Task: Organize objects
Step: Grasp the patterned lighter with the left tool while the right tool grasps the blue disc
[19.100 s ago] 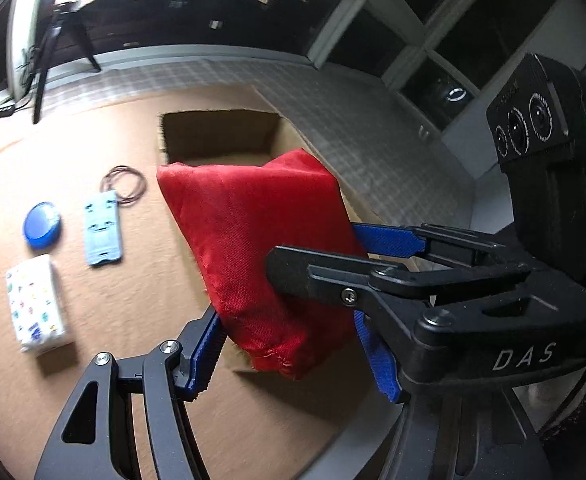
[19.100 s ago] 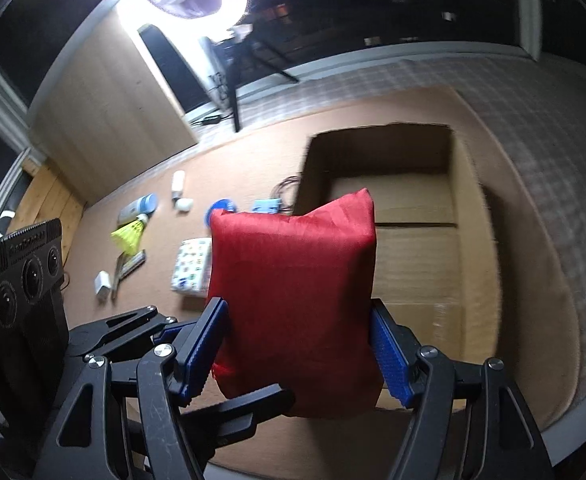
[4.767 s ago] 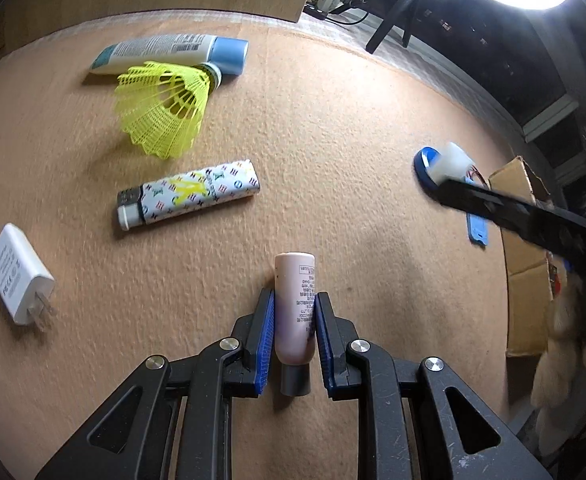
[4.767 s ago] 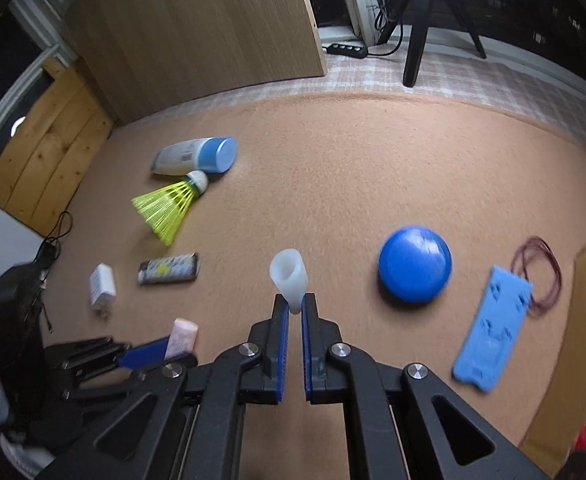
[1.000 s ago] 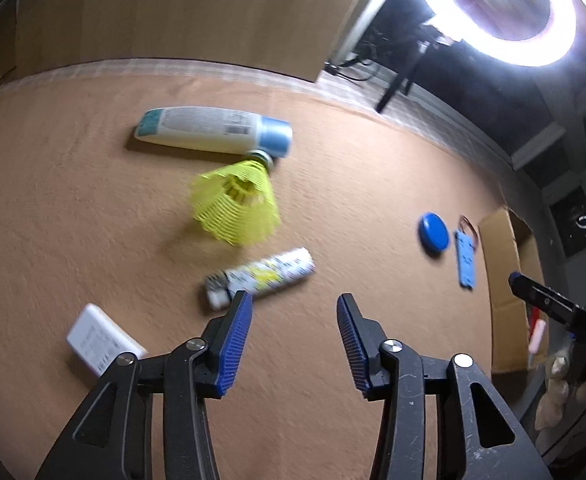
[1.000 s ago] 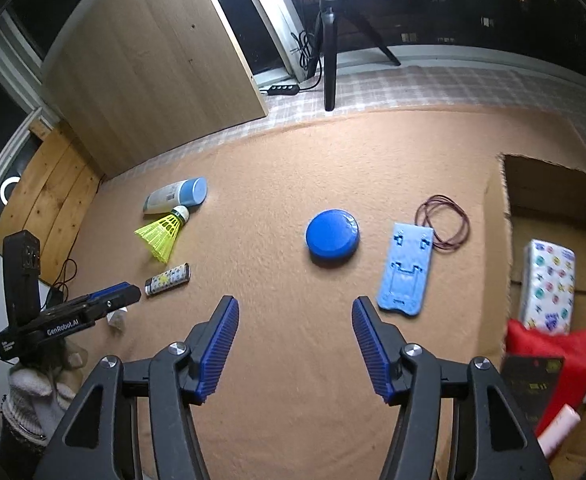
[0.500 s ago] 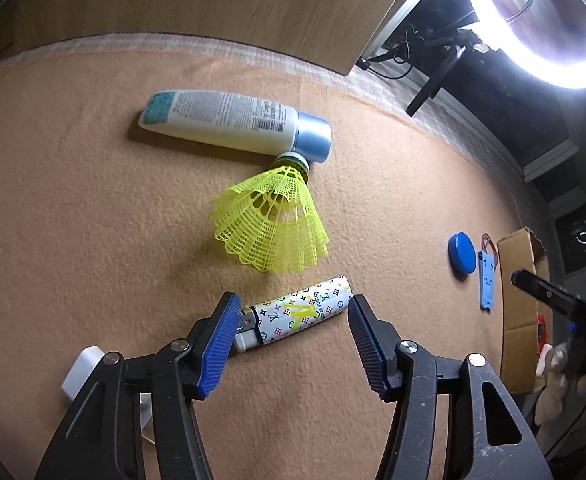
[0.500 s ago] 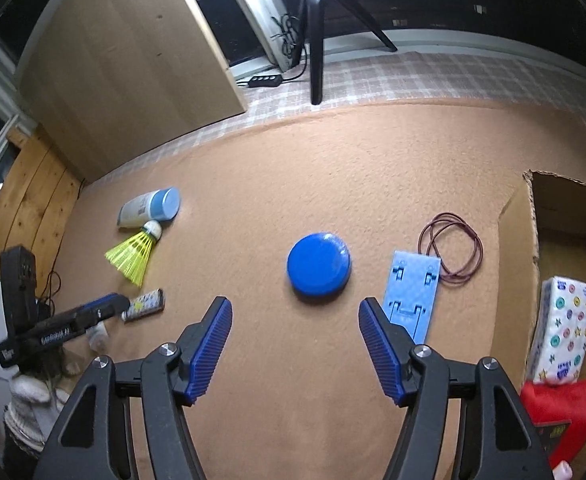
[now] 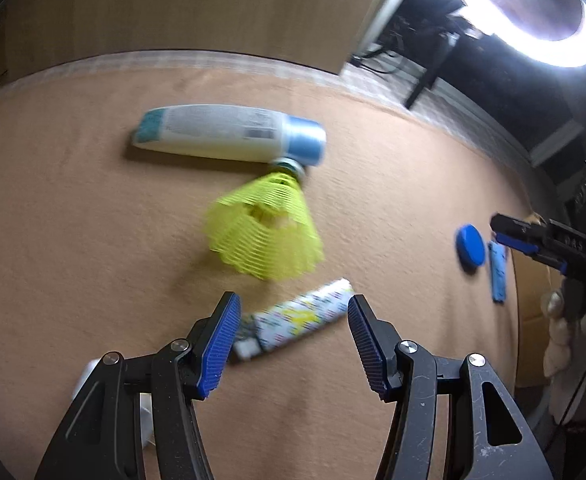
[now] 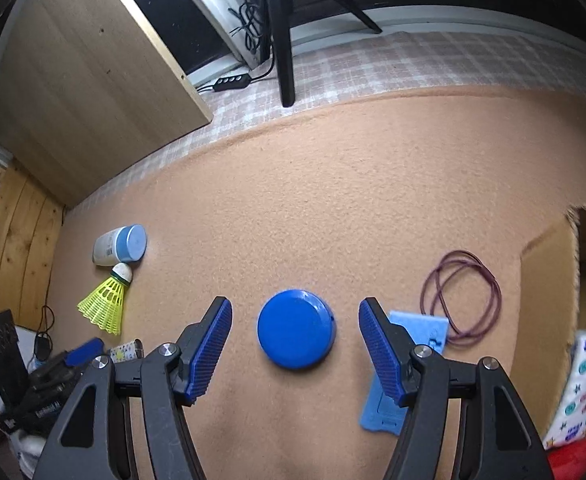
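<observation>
Straddling patterned lighter [image 9: 299, 317], left tool [image 9: 291, 336] wide open w/o contact; right tool [image 10: 295, 338] open around blue disc [image 10: 296, 329].

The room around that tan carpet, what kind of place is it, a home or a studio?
Probably a room at home set up for filming. A ring light shines from above, a tripod with a power strip beside it stands on checked flooring, and household odds and ends such as a shuttlecock lie on the carpet.

Black left gripper [image 9: 291, 338] and right gripper [image 10: 295, 344], ribbed blue pads, silver screws.
</observation>
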Available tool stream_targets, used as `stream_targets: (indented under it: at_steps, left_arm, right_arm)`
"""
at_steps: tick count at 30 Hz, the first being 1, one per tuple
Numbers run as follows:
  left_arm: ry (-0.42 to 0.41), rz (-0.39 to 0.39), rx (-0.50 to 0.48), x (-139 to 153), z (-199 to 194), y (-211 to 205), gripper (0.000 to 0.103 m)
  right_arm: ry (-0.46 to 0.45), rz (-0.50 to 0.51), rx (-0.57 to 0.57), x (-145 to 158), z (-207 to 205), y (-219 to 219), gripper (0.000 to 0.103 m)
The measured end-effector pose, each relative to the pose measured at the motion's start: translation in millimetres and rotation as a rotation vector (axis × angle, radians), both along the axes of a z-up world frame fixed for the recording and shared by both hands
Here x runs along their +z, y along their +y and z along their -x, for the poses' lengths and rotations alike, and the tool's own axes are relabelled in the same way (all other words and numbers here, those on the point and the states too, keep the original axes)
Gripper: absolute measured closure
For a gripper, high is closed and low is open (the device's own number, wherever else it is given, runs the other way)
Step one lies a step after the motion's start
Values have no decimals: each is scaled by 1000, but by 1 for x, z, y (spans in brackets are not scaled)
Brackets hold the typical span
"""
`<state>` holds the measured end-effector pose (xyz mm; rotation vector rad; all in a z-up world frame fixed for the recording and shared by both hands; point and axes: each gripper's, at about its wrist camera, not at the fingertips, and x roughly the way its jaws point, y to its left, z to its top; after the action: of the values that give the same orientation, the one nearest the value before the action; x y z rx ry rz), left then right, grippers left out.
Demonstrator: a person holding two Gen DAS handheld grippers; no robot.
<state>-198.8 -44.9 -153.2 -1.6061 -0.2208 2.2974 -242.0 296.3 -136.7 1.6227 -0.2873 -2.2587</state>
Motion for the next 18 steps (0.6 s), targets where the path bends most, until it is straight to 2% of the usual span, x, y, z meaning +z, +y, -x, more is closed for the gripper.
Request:
stream_targets:
  at_steps: [5,10,18]
  left_arm:
    - [-55,-5,-3,-12,11,-5,43]
    - [-60,-24,-71,-14,4,10,43]
    - [-31,57,-169,-11,-12,50,44]
  right_arm:
    - [-8,-9,14,-4,6,-5,41]
    - [-5,-25,42,-3,10,-12,41]
    - [-25,-80,92,-15,16,-25,41]
